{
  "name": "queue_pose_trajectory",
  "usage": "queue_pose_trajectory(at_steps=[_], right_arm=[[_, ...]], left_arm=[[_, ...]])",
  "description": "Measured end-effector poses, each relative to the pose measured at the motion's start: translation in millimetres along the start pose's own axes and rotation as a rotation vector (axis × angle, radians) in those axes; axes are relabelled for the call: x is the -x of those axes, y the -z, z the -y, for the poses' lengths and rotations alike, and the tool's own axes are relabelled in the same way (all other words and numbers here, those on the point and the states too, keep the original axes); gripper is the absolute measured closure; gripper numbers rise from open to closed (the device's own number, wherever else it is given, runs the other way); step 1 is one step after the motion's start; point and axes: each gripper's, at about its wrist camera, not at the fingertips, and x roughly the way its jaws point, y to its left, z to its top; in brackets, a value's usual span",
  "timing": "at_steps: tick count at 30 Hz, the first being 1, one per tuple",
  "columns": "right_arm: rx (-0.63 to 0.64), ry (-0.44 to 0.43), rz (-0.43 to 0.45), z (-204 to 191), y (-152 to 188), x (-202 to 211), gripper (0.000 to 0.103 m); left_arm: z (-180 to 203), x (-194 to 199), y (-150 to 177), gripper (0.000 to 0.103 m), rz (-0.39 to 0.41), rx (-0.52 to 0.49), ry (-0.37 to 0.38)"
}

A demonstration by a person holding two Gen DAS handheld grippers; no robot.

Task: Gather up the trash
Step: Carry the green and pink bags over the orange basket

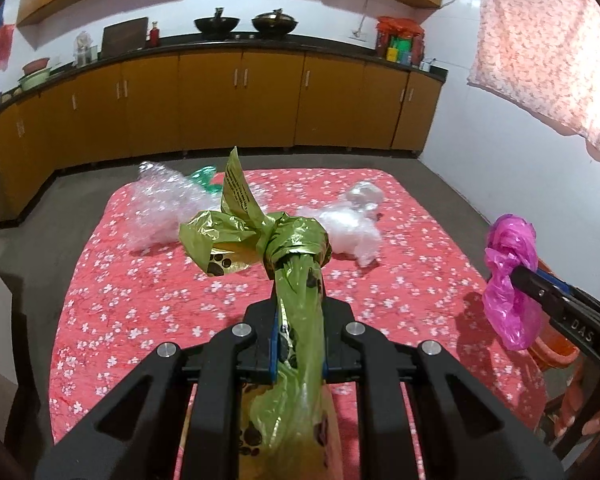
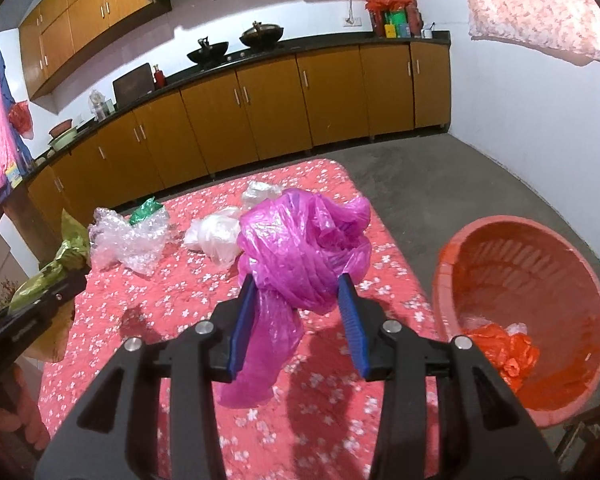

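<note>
Above the floral cloth, a crumpled, knotted magenta plastic bag.

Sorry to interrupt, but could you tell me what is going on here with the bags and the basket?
A person is clearing plastic trash off a table covered in a red floral cloth. The left tool is shut on a knotted green bag, and the right tool holds a crumpled magenta bag, both lifted off the cloth. A red basket beside the table already holds orange plastic. Bubble wrap and white plastic are still on the cloth.
</note>
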Motion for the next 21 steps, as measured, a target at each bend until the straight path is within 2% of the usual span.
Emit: queue_pose_trajectory(at_steps=[21], right_arm=[[-0.086, 0.152, 0.085, 90.5, 4.2, 64.2, 0.062]], left_arm=[[99.3, 5.7, -7.9, 0.089, 0.023, -0.136, 0.149]])
